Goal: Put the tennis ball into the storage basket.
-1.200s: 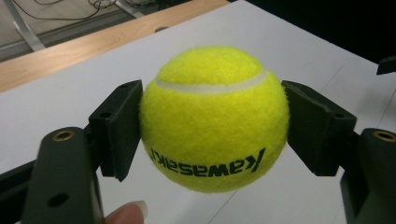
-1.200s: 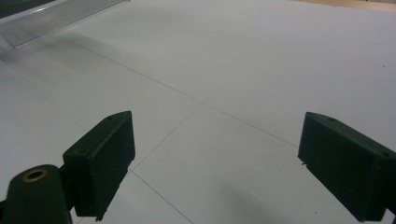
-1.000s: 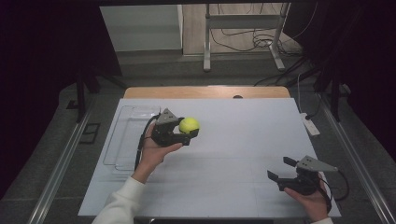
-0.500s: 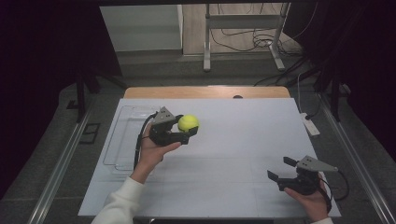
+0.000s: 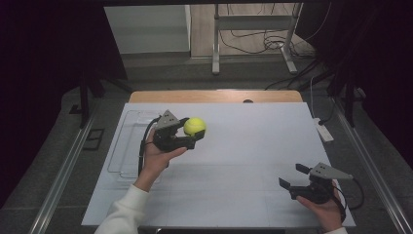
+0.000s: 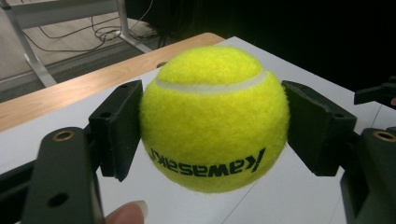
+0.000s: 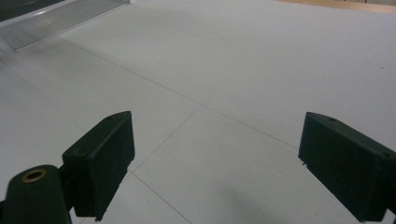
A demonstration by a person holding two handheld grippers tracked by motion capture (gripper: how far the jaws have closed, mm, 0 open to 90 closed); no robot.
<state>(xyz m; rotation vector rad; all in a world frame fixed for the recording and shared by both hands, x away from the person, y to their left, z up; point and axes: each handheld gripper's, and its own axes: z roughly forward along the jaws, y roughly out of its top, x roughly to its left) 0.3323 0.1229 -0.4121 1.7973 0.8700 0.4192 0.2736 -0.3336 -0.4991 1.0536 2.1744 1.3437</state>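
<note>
A yellow tennis ball (image 5: pixel 194 126) with black lettering is held off the white table sheet (image 5: pixel 253 146), left of the middle. My left gripper (image 5: pixel 192 132) is shut on it, one pad on each side. In the left gripper view the ball (image 6: pixel 212 116) sits squarely between the left gripper (image 6: pixel 212 128) pads, and a fingertip shows at the bottom edge. My right gripper (image 5: pixel 292 175) rests low over the sheet's front right, open, with nothing between its jaws. The right gripper view shows that gripper (image 7: pixel 215 158) over bare white sheet.
A clear plastic tray (image 5: pixel 118 146) lies at the sheet's left edge, beside the left hand. The wooden table edge (image 5: pixel 214 96) runs along the back. A white power strip (image 5: pixel 324 131) lies off the sheet's right side. Metal stand legs and cables are on the floor beyond.
The left gripper with the ball has edged slightly up and to the left. The right gripper has stayed in place.
</note>
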